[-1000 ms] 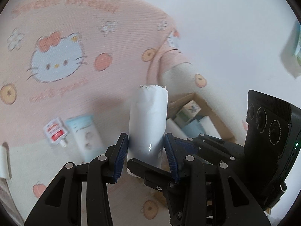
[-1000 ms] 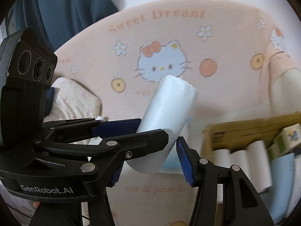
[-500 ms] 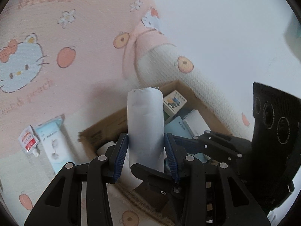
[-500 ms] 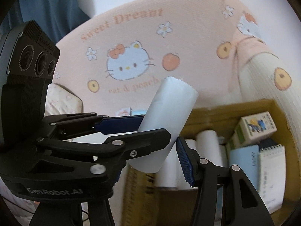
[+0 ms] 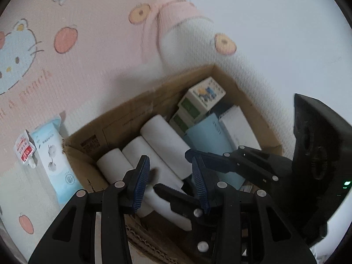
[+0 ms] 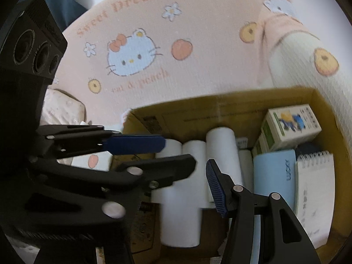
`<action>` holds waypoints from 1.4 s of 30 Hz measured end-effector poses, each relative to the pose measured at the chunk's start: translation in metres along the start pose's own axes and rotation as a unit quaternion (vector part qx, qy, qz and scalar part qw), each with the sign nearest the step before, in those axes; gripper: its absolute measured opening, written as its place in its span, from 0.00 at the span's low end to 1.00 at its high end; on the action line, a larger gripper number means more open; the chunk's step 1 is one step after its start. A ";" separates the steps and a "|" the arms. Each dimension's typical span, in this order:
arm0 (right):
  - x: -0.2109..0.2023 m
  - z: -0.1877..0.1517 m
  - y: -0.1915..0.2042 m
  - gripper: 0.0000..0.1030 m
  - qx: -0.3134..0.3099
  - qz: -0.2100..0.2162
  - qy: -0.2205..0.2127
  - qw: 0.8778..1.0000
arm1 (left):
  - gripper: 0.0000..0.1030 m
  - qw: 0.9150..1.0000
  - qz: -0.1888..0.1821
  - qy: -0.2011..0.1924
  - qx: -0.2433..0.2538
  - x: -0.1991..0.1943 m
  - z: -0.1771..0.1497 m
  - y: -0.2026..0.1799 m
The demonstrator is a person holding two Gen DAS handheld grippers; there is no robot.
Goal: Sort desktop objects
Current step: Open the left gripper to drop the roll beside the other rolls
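Here, left gripper (image 5: 169, 167) and right gripper (image 6: 187, 182) both clamp same white paper roll (image 6: 180, 215); fingers at medium gap, pressed on its sides. Roll hangs tilted inside open brown cardboard box (image 6: 220, 110), near end, above three similar white rolls (image 6: 220, 145) lying side by side. Beside them: green-white carton (image 6: 290, 123), light-blue pack (image 6: 272, 176), spiral notepad (image 6: 314, 176). Box sits on pink cartoon-cat blanket (image 6: 176, 22).

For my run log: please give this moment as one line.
stage: roll over box | left gripper: on roll | right gripper: on roll

White paper rolls (image 5: 162, 140) lie in cardboard box (image 5: 136, 110).
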State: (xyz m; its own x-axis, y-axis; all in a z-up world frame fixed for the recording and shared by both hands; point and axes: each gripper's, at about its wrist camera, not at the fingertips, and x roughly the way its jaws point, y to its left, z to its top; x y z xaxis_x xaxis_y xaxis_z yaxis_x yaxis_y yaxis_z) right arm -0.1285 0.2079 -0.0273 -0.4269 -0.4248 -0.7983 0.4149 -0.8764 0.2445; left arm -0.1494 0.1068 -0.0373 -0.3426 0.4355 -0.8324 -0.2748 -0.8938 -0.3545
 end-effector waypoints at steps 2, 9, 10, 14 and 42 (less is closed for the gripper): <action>0.007 -0.004 -0.006 0.50 0.005 -0.006 0.023 1.000 | 0.42 1.000 0.019 0.003 0.014 0.002 -0.001 -0.003; 0.019 -0.009 0.007 0.31 -0.023 0.013 0.079 0.997 | 0.32 0.998 0.049 0.014 0.034 0.001 -0.003 -0.003; 0.022 -0.009 0.012 0.31 -0.029 0.004 0.085 0.996 | 0.32 0.998 0.051 0.014 0.034 0.001 -0.004 -0.002; 0.024 -0.006 0.023 0.32 -0.043 -0.018 0.095 0.994 | 0.32 0.997 0.072 0.012 0.036 -0.011 -0.006 0.006; 0.047 0.012 0.001 0.32 0.022 0.028 0.125 0.992 | 0.14 0.982 0.136 0.009 0.131 -0.022 -0.035 -0.013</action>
State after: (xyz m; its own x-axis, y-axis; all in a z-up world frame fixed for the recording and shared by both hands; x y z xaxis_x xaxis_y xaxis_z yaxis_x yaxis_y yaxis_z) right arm -0.1580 0.1844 -0.0577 -0.1890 -0.4092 -0.8926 0.3948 -0.8640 0.3125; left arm -0.1067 0.1048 -0.0294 -0.4208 0.1805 -0.8890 -0.3971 -0.9178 0.0016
